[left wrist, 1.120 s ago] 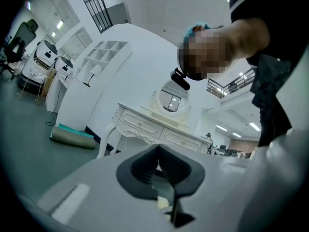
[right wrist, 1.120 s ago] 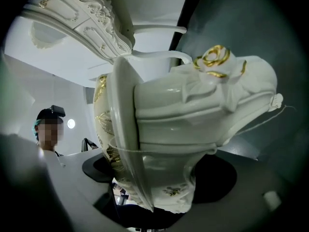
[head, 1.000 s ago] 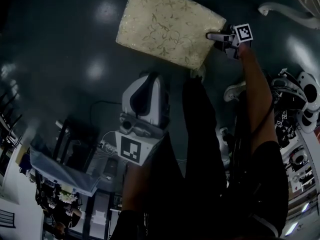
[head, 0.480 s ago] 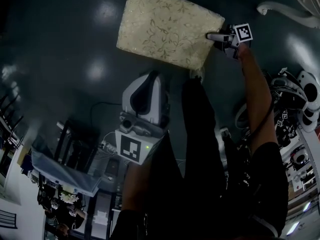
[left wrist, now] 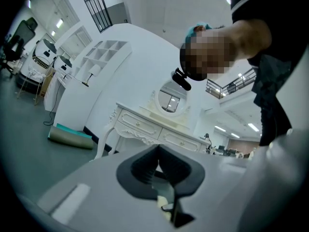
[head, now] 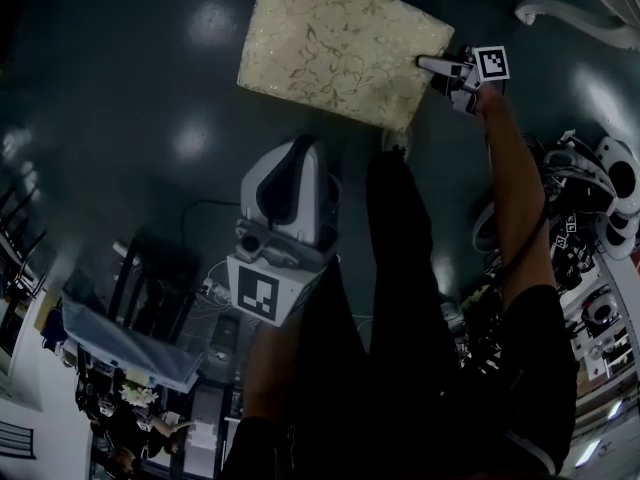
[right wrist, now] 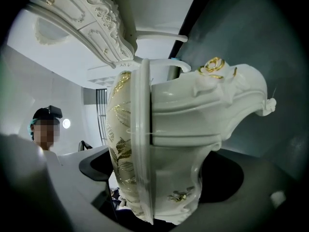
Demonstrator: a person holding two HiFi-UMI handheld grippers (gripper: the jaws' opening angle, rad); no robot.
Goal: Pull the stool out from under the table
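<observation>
The stool (head: 340, 43) has a cream cushion with a gold leaf pattern and a carved white frame, and it stands on the dark floor at the top of the head view. My right gripper (head: 432, 68) is at its right corner. In the right gripper view the stool's edge (right wrist: 183, 129) fills the space between the jaws, cushion (right wrist: 123, 129) to the left. The jaws are opening, and dark gaps show beside the pads. My left gripper (head: 300, 146) hangs close to the person's body, away from the stool. Its jaws (left wrist: 157, 166) are together with nothing between them.
A white carved dressing table (left wrist: 154, 129) with an oval mirror stands against the wall. One of its curved legs (head: 570, 23) is at the top right, next to the stool. Equipment and cables (head: 590, 218) crowd the right side, and a rack with a blue tray (head: 120, 338) stands at the lower left.
The stool and right gripper sit slightly higher and further right in the head view. The left gripper has drifted a little left. Nothing else has visibly moved.
</observation>
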